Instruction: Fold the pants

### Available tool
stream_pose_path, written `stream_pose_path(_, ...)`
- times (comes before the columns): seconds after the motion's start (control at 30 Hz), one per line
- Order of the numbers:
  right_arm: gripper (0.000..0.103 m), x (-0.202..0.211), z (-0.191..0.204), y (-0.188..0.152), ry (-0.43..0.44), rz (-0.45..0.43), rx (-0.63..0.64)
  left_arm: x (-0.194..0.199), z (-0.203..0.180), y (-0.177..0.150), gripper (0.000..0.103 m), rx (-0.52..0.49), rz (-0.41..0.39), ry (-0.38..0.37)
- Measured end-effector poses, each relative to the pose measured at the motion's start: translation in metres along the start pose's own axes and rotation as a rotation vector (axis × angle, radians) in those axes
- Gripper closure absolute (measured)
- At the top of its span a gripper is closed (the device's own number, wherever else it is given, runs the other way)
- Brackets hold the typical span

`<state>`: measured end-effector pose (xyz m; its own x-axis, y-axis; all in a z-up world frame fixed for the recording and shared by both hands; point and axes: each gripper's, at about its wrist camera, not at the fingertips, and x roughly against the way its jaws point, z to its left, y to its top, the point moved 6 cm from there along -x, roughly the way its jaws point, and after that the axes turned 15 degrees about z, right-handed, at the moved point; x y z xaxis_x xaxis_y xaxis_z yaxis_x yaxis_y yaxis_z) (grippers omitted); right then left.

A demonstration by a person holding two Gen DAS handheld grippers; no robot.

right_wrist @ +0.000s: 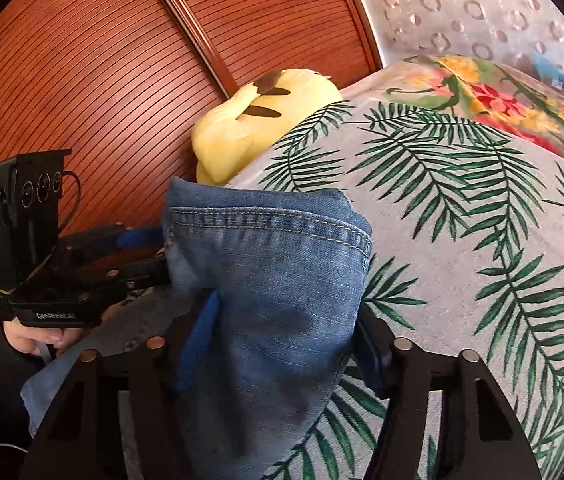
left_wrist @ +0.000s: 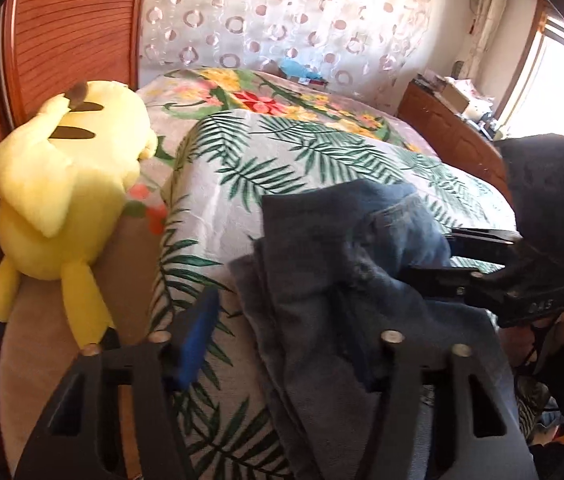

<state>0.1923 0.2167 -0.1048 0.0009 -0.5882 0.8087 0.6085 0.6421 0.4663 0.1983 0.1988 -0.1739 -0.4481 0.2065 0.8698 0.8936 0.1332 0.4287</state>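
Blue denim pants (right_wrist: 274, 280) lie bunched on a bed under a grey palm-leaf print cover (right_wrist: 461, 240), at its near edge. Left gripper (left_wrist: 282, 344): jaws part open, folded denim between them; whether the pads press cannot be told. Right gripper (right_wrist: 282, 344): jaws part open astride the hemmed leg end, blue pad against the cloth on the left side; grip uncertain. Yellow plush toy (left_wrist: 62, 200) lies far left, against the ribbed wooden panel (left_wrist: 62, 40).
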Motion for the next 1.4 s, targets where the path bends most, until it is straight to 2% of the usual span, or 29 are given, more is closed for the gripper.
stream_pose_path(0.1, 0.048, -0.001, -0.002, 0.002, 0.028, 0.013, 0.002, 0.001, -0.006, 0.000, 0.063, -0.012, 0.000, -0.010)
stream_pose_path(0.13, 0.053, -0.001, -0.003, 0.003, 0.039, 0.018, -0.002, 0.001, -0.009, -0.001, 0.070, -0.017, 0.000, -0.018)
stream_pose_path(0.17, 0.062, 0.000, -0.003, 0.004, 0.051, 0.019, -0.002, 0.002, -0.011, -0.001, 0.073, -0.023, -0.003, -0.014)
stream_pose_path(0.27, 0.074, 0.006, 0.002, 0.009, 0.044, 0.023, 0.019, 0.007, -0.014, 0.000, 0.082, -0.035, -0.004, 0.004)
stream_pose_path(0.43, 0.078, 0.032, 0.024, 0.032, 0.058, -0.018, 0.080, 0.038, -0.013, 0.012, 0.087, -0.033, -0.064, 0.020)
stream_pose_path(0.57, 0.079, 0.057, 0.038, 0.063, 0.051, -0.088, 0.139, 0.068, -0.005, 0.040, 0.087, -0.031, -0.140, 0.047)
stream_pose_path(0.73, 0.079, 0.074, 0.028, 0.108, 0.059, -0.164, 0.132, 0.087, 0.004, 0.095, 0.087, -0.056, -0.189, 0.105)
stream_pose_path(0.87, 0.078, 0.077, 0.007, 0.135, 0.048, -0.219, 0.075, 0.081, 0.004, 0.133, 0.088, -0.085, -0.192, 0.141)
stream_pose_path(1.03, 0.078, 0.067, -0.024, 0.151, 0.026, -0.269, 0.022, 0.053, 0.010, 0.173, 0.088, -0.082, -0.164, 0.133)
stream_pose_path(1.17, 0.073, 0.039, -0.059, 0.161, -0.012, -0.247, -0.032, 0.021, 0.013, 0.186, 0.088, -0.081, -0.121, 0.159)
stream_pose_path(1.27, 0.068, 0.014, -0.080, 0.165, -0.094, -0.199, -0.081, -0.002, 0.011, 0.184, 0.088, -0.085, -0.078, 0.164)
stream_pose_path(1.3, 0.066, 0.008, -0.084, 0.164, -0.126, -0.195, -0.078, -0.005, 0.010, 0.182, 0.088, -0.086, -0.072, 0.166)
stream_pose_path(1.4, 0.057, -0.002, -0.095, 0.166, -0.142, -0.177, -0.102, -0.010, 0.007, 0.177, 0.088, -0.088, -0.061, 0.173)
